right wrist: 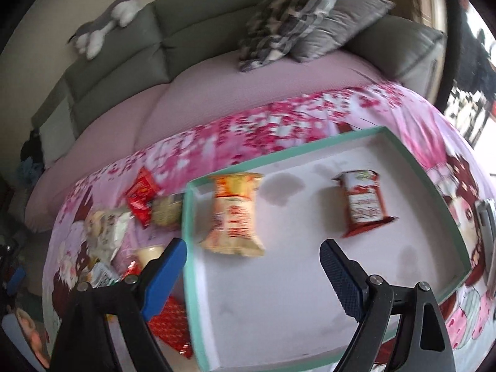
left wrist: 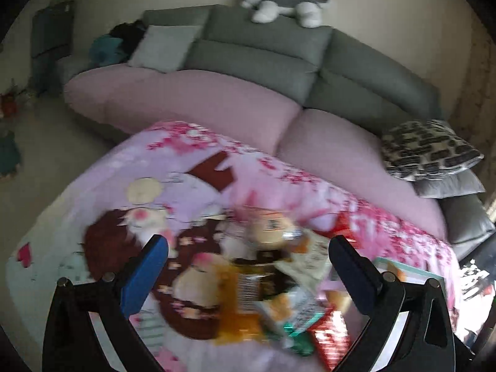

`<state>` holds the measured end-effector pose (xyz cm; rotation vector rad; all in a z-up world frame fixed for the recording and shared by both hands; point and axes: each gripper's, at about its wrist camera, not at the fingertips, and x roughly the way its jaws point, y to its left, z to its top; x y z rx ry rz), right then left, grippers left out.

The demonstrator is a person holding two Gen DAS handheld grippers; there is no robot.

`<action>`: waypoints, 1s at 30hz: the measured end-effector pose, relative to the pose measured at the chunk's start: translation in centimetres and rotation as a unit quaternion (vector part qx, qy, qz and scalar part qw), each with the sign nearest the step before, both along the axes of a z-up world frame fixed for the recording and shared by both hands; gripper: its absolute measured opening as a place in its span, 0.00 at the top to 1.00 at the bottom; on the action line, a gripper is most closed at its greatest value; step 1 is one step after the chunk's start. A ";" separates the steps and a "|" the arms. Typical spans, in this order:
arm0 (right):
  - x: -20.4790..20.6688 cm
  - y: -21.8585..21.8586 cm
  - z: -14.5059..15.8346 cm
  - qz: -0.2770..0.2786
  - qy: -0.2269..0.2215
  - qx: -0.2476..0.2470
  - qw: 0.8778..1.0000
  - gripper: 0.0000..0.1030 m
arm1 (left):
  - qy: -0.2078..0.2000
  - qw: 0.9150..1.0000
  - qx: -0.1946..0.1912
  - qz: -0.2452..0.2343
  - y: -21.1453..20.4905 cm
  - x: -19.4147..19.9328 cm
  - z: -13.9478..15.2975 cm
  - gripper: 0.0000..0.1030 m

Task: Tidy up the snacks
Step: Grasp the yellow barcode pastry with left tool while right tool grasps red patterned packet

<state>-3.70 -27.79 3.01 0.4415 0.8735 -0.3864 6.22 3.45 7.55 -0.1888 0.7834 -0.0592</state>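
A heap of snack packets (left wrist: 272,282) lies on the pink patterned table cloth (left wrist: 173,192), blurred in the left wrist view. My left gripper (left wrist: 248,254) hangs open above the heap with nothing between its fingers. In the right wrist view a shallow white box with a mint-green rim (right wrist: 310,152) holds an orange and cream packet (right wrist: 235,214) and a red and white packet (right wrist: 364,204). My right gripper (right wrist: 252,257) is open over the box floor, just below the orange packet, and holds nothing. More packets (right wrist: 139,214) lie left of the box.
A grey sofa with a pink seat cover (left wrist: 192,102) runs behind the table. On it lie a patterned cushion (left wrist: 427,148), grey cushions (right wrist: 338,28) and a plush dog (left wrist: 279,4). The box corner (left wrist: 409,271) shows right of the heap.
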 end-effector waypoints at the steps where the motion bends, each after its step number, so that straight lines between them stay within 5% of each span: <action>1: 0.3 0.7 0.0 0.011 -0.001 0.001 1.000 0.13 | 0.006 1.000 0.006 0.007 0.5 0.1 -0.2 0.00; 10: 3.0 6.7 -0.2 0.104 -0.003 0.018 0.994 0.13 | 0.043 0.997 0.044 0.036 2.9 0.2 -2.2 0.00; 17: 3.9 10.7 -1.5 0.184 0.015 0.008 0.983 0.13 | 0.087 0.994 0.058 0.015 1.9 0.9 -4.6 0.00; 30: 4.7 13.7 -4.7 0.235 0.067 -0.004 0.970 0.20 | 0.177 0.983 0.021 -0.029 -0.2 3.0 -8.6 0.00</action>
